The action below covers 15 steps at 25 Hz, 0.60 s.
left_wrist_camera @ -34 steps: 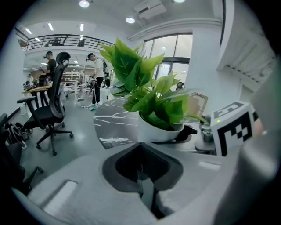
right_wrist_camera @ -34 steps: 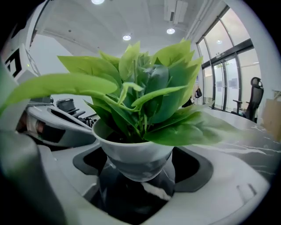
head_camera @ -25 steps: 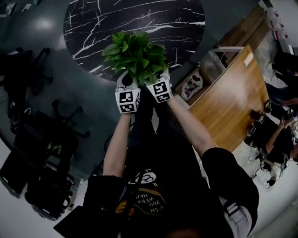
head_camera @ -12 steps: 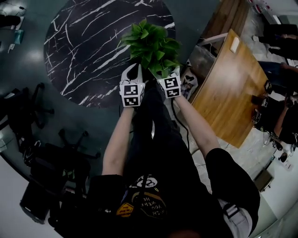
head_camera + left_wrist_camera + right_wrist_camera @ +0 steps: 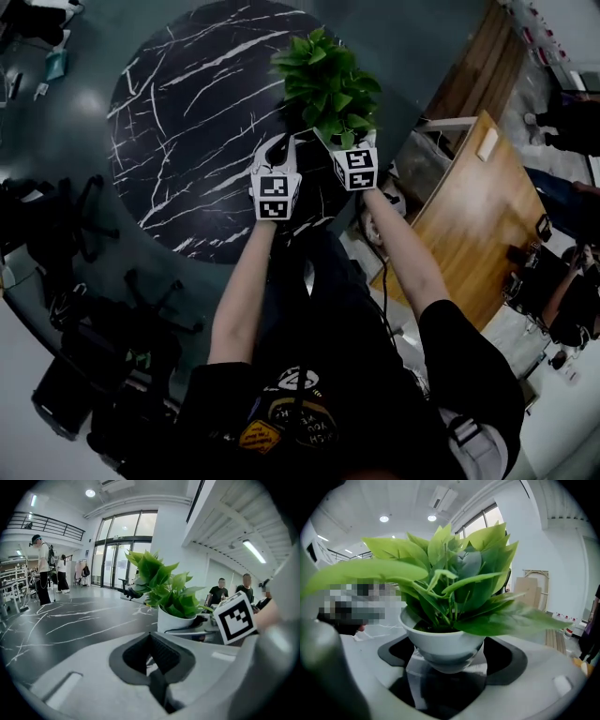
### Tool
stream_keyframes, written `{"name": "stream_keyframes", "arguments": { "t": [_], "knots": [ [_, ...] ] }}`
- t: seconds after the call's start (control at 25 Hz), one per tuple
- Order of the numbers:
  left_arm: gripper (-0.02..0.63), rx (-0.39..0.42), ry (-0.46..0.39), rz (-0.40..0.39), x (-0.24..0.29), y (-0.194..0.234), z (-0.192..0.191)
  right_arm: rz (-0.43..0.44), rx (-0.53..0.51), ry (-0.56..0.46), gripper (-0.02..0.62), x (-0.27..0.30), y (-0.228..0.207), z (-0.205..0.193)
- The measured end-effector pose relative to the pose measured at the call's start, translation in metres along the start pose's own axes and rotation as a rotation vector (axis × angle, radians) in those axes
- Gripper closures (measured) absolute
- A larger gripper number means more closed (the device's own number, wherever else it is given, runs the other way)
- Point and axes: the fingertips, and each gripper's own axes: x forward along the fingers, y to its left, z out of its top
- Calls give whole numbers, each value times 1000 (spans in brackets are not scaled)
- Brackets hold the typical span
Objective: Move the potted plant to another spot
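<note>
Leafy potted plant [image 5: 328, 80] hanging above the dark marbled floor [image 5: 187, 141] at one o'clock, right hand-held gripper [image 5: 449, 667] grasping its white pot, left hand-held gripper [image 5: 152, 660] at its nine o'clock, seemingly clenched on nothing.

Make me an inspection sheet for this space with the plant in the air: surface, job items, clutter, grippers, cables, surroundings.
Surface: round black floor patch with white veins, below the grippers.
Job's things: potted plant, white pot, green leaves, upright, held off the floor.
Clutter: office chairs at the left; wooden table at the right.
Grippers: right gripper shut on the potted plant; left gripper shut, empty, beside it.
Cables: what looks like a thin dark cable beside the right forearm.
Surroundings: glass doors; people standing near them.
</note>
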Motion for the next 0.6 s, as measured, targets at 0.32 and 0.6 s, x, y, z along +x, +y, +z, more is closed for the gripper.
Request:
{"name": "stream_keyframes", "arguments": {
  "t": [0.32, 0.6],
  "knots": [
    [601, -18, -10, 34, 19, 55, 35, 19, -9, -51, 125, 113, -22, 67],
    [601, -93, 7, 70, -9, 91, 23, 29, -19, -61, 126, 186, -15, 108]
  ]
}}
